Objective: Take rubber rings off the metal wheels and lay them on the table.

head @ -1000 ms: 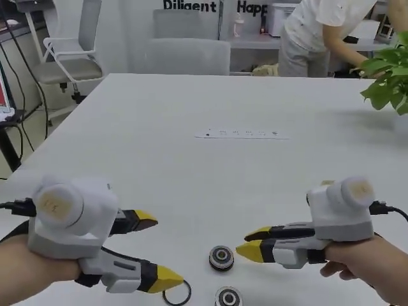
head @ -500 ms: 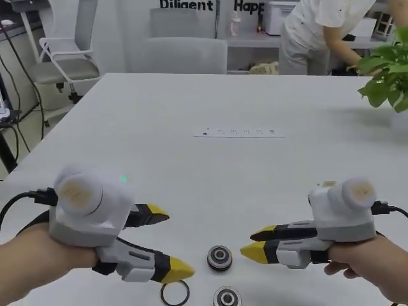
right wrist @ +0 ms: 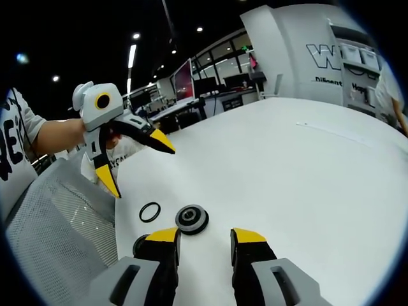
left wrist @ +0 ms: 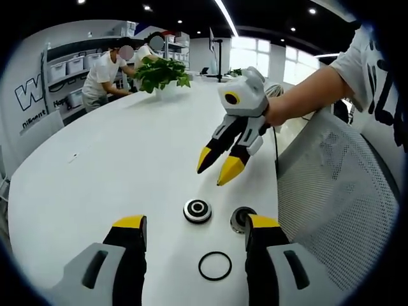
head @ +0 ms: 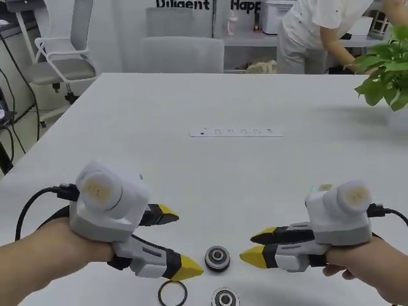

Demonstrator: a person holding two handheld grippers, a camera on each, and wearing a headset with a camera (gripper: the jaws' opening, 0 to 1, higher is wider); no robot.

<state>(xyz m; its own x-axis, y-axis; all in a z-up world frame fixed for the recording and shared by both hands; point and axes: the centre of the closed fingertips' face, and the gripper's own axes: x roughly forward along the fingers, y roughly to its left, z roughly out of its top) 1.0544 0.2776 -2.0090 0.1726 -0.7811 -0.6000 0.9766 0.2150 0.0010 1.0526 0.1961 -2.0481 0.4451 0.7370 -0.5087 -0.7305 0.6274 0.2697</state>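
Hovering low, left gripper [head: 178, 241] and right gripper [head: 253, 247] face a metal wheel [head: 217, 257] — fingers apart on both.

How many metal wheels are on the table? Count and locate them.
2. One metal wheel lies between the left gripper and right gripper; the other lies nearer the person, beside a loose rubber ring.

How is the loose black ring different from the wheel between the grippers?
The ring is a thin, empty hoop; the wheel is a thick disc with a filled middle. The ring is all black; the wheel has silvery parts. Both are round and lie flat on the table.
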